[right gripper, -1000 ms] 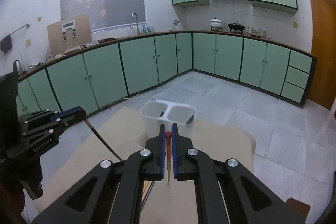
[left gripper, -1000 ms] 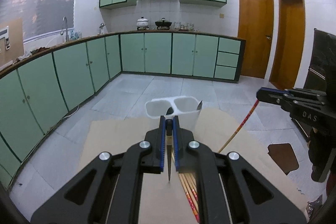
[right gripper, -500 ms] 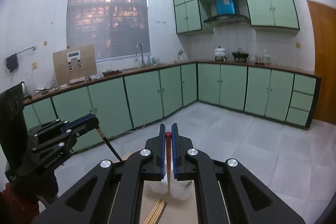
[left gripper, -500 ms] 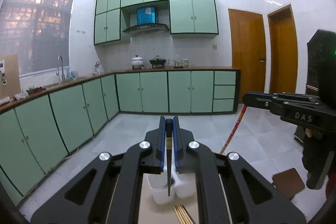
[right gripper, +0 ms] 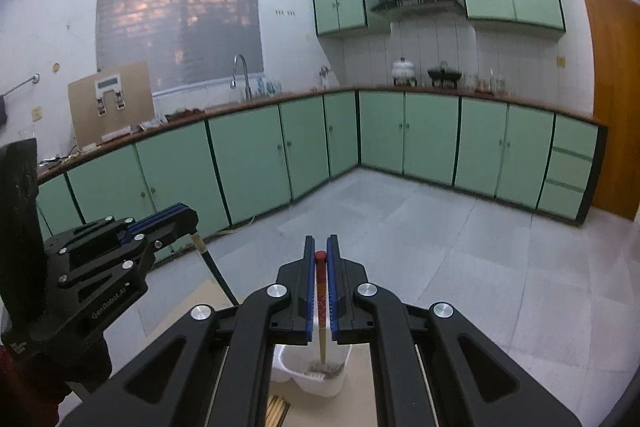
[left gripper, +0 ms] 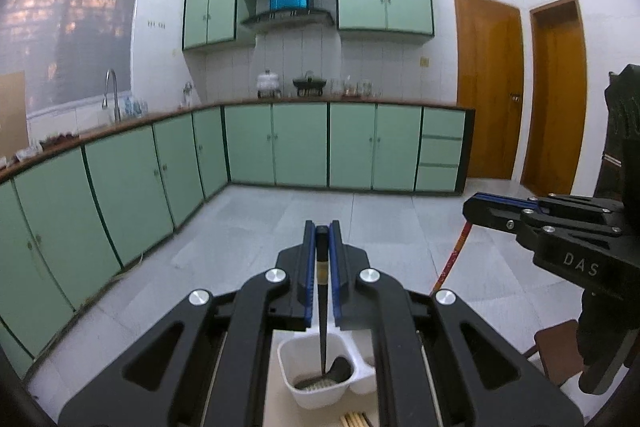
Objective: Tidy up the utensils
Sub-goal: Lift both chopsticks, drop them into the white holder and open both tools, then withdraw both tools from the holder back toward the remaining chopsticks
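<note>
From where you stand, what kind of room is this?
A home kitchen, it seems: green cabinets under a long counter, a sink tap by the window, and a range hood above pots.

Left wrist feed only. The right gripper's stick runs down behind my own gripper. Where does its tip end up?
Observer: In the right wrist view, the right gripper is shut on a red-capped chopstick. Its tip points down into the white holder, over the compartment with a grate at the bottom.
Operator: Inside, or above?
Observer: The tip sits below the far rim in that view. I can't tell whether it touches the grate.
Operator: How does my dark stick look from the side?
Observer: The left gripper holds the dark chopstick tilted. Its lower end is hidden behind the right gripper.
</note>
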